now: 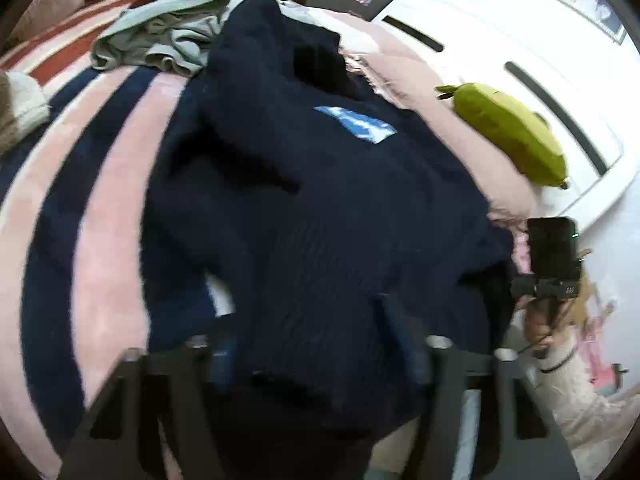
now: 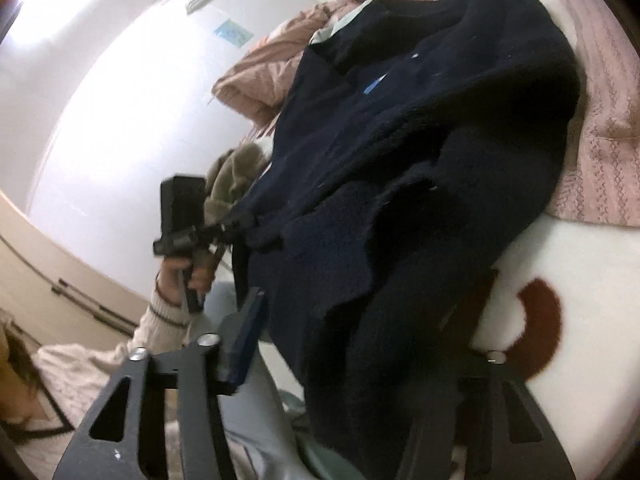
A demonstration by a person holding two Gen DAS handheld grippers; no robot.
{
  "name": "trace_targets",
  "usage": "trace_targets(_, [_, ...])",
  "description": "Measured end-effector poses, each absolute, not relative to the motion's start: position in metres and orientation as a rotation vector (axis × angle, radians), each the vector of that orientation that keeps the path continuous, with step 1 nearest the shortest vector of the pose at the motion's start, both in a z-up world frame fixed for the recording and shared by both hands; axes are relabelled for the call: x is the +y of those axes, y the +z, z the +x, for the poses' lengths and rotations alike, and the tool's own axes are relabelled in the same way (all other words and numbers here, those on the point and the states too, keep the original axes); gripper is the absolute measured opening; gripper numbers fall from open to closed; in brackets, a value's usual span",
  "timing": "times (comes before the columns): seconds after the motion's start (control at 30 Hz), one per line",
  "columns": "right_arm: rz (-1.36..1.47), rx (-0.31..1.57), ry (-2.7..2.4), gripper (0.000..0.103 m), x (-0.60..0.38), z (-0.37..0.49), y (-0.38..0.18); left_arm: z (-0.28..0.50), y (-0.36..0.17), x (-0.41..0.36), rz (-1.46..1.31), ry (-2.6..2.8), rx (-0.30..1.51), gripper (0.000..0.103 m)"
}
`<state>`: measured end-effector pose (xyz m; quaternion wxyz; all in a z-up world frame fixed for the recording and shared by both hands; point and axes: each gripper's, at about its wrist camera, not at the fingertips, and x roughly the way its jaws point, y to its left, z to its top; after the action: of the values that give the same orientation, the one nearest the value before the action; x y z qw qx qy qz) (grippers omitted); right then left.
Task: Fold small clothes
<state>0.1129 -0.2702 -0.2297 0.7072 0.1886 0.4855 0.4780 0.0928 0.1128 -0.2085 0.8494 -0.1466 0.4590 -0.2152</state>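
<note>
A dark navy knit sweater (image 1: 320, 208) with a small blue label (image 1: 356, 124) lies on the bed and drapes over both grippers. In the left wrist view, my left gripper (image 1: 316, 356) has the sweater's near edge bunched between its fingers, which stand wide apart. My right gripper shows at the right edge (image 1: 552, 256), held in a hand at the sweater's other corner. In the right wrist view, the sweater (image 2: 420, 140) hangs between the fingers of my right gripper (image 2: 360, 344); the right finger is hidden by cloth. My left gripper (image 2: 236, 220) grips the far hem.
A pink and navy striped blanket (image 1: 104, 208) covers the bed. A grey-green garment (image 1: 168, 40) lies crumpled at the back. A green plush toy (image 1: 516, 132) lies by the white headboard (image 1: 480, 36). A pink quilt (image 2: 608, 128) and a white cushion (image 2: 580, 280) lie beside the sweater.
</note>
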Motion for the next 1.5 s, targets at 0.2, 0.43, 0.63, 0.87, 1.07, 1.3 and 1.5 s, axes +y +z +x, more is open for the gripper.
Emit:
trace_targets(0.2, [0.449, 0.993, 0.972, 0.009, -0.28, 0.1, -0.216, 0.076, -0.188, 0.11, -0.304, -0.459, 0.918, 0.02])
trace_targets(0.43, [0.472, 0.874, 0.966, 0.007, -0.291, 0.065, -0.175, 0.028, -0.145, 0.103, -0.292, -0.513, 0.814, 0.019])
trace_targets(0.63, [0.465, 0.803, 0.958, 0.006, -0.285, 0.031, -0.139, -0.015, -0.105, 0.113, -0.287, -0.521, 0.741, 0.019])
trace_targets(0.87, [0.456, 0.76, 0.866, 0.005, -0.278, 0.056, -0.105, 0.037, -0.088, 0.122, -0.285, -0.472, 0.727, 0.019])
trace_targets(1.07, [0.43, 0.867, 0.661, 0.005, -0.286, 0.155, -0.106, 0.155, -0.103, 0.12, -0.222, -0.387, 0.83, 0.02])
trace_targets(1.3, [0.339, 1.08, 0.505, 0.005, -0.283, 0.252, -0.182, 0.263, -0.182, 0.107, -0.207, -0.316, 1.003, 0.022])
trace_targets(1.5, [0.362, 1.127, 0.568, 0.012, -0.289, 0.258, -0.201, 0.25, -0.171, 0.12, -0.257, -0.382, 1.005, 0.039])
